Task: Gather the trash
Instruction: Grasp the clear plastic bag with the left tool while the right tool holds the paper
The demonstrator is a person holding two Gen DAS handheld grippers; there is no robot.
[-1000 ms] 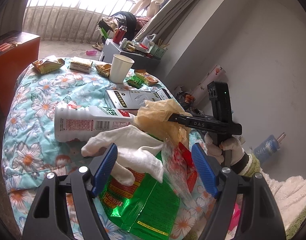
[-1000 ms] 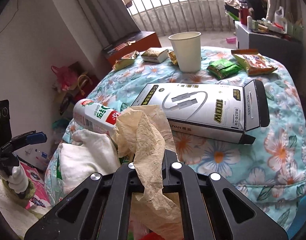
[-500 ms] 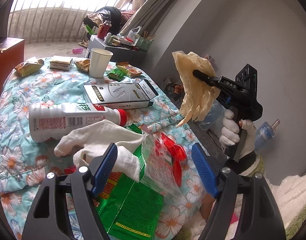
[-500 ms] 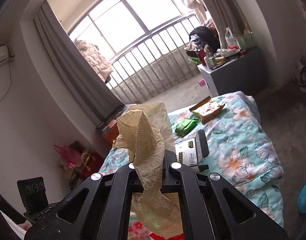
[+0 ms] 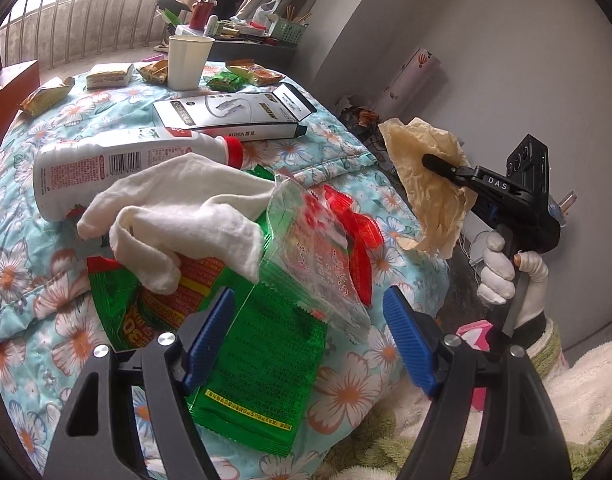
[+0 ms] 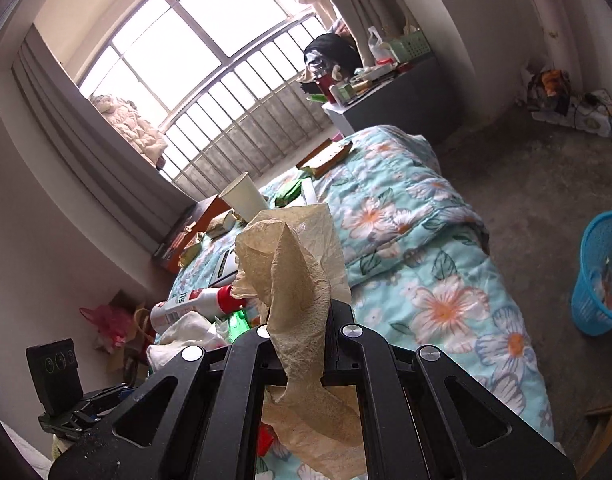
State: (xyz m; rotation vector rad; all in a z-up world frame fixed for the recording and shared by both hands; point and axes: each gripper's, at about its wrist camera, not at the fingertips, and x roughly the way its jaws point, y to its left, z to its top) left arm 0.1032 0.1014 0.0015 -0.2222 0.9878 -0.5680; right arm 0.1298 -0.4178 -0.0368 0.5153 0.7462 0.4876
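Note:
My right gripper (image 6: 298, 320) is shut on a crumpled tan paper napkin (image 6: 294, 272), held in the air off the right side of the floral table; the left wrist view shows the same napkin (image 5: 430, 184) pinched in that right gripper (image 5: 430, 162). My left gripper (image 5: 310, 320) is open, its blue pads either side of a green snack wrapper (image 5: 258, 364) and a clear red-printed wrapper (image 5: 322, 256) at the table's near edge. A white cloth glove (image 5: 186, 208) lies over the wrappers. Behind it a white bottle (image 5: 118, 164) lies on its side.
A blue mesh bin (image 6: 602, 276) stands on the floor at the right. Further back on the table lie a white cable box (image 5: 230, 114), a paper cup (image 5: 188, 60) and several snack packets (image 5: 106, 76). A grey cabinet (image 6: 402, 100) stands by the window.
The right gripper has swung the napkin up off the pile and away to the right of the table, rolling as it went. The left gripper has edged closer over the wrappers, still open.

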